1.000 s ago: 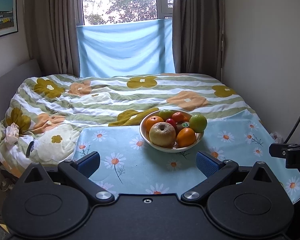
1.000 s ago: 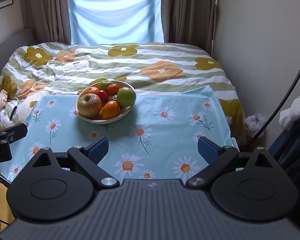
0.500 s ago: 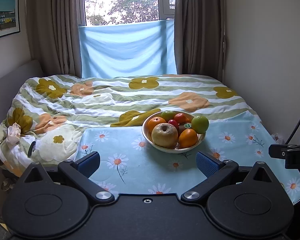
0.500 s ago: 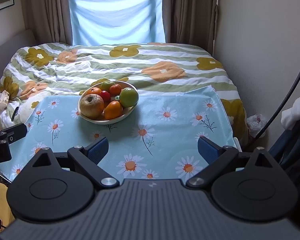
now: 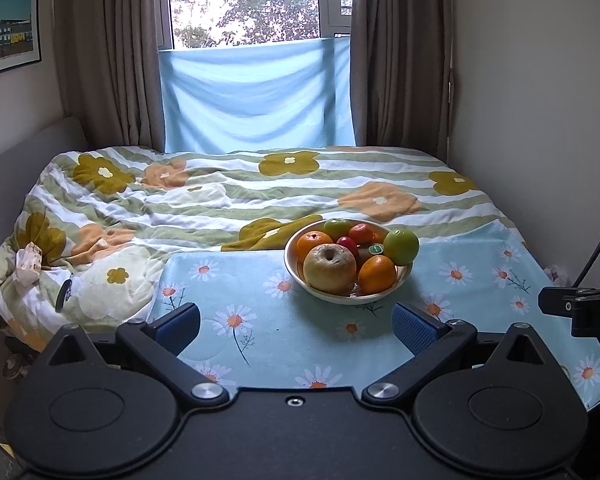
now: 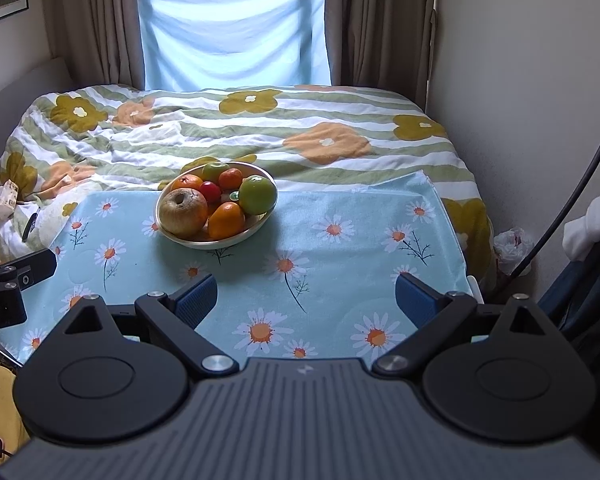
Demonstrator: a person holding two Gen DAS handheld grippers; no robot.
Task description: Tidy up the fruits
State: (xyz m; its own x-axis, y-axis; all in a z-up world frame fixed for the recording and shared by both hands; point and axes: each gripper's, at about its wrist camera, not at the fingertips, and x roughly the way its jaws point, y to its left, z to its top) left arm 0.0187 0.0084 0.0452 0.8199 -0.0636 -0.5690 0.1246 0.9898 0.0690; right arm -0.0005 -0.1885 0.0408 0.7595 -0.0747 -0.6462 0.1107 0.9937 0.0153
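A crumpled white wrapper (image 5: 28,265) is lying far to the left of the fruit bowl (image 5: 404,280), on the flowered duvet (image 5: 228,200). Nearer the bowl, the left gripper (image 5: 296,323) is hovering with its blue-padded jaws spread wide and nothing between them, low over the daisy-print cloth (image 5: 260,320) and just short of the bowl.

The bowl itself is sitting on the far part of that cloth, touching the duvet's edge behind it. Inside, reading from its left rim, a big brownish apple (image 5: 329,269) is lying at the front with an orange (image 5: 314,242) behind it; a small red fruit (image 5: 347,243) is sitting in the middle, a second orange (image 5: 377,274) is resting at the front right, and a green apple (image 5: 401,246) is perched on the right rim. Another green fruit (image 5: 337,227) and a reddish one (image 5: 361,233) are tucked at the back.

In the right wrist view the bowl (image 6: 220,243) is lying ahead and to the left of the right gripper (image 6: 305,300), whose jaws are likewise standing wide apart and holding nothing, over the cloth well clear of the bowl. Further right of the bowl, a black cable (image 6: 568,204) is running down along the wall.
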